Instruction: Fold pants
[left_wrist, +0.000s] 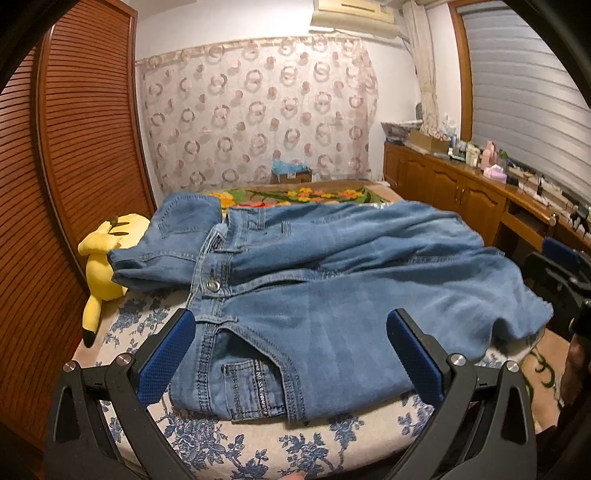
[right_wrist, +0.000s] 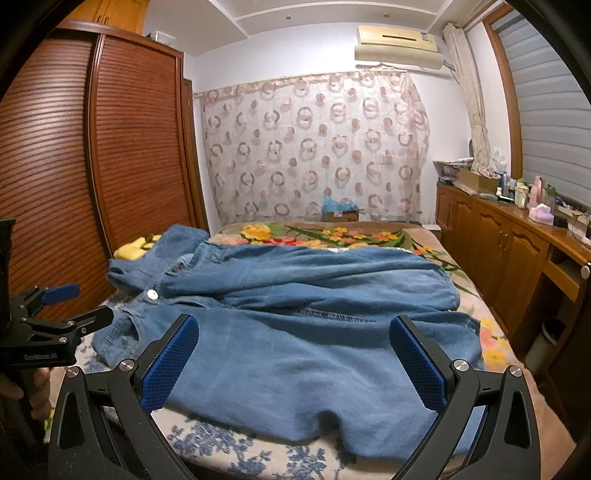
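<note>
Light blue jeans (left_wrist: 332, 295) lie spread across the bed, waistband and silver button (left_wrist: 213, 285) toward the left, legs running right. My left gripper (left_wrist: 290, 354) hovers open over the front pocket near the waist, nothing between its blue pads. In the right wrist view the same jeans (right_wrist: 295, 332) fill the foreground. My right gripper (right_wrist: 295, 363) is open above the near leg, short of the fabric's front edge. The left gripper (right_wrist: 70, 306) shows at the far left of that view, open beside the waistband.
The bed has a blue floral sheet (left_wrist: 229, 443) and a bright flowered blanket (right_wrist: 332, 234) behind. A yellow plush toy (left_wrist: 107, 258) lies by the brown slatted wardrobe (left_wrist: 74, 147). A wooden cabinet (right_wrist: 509, 236) with bottles lines the right wall.
</note>
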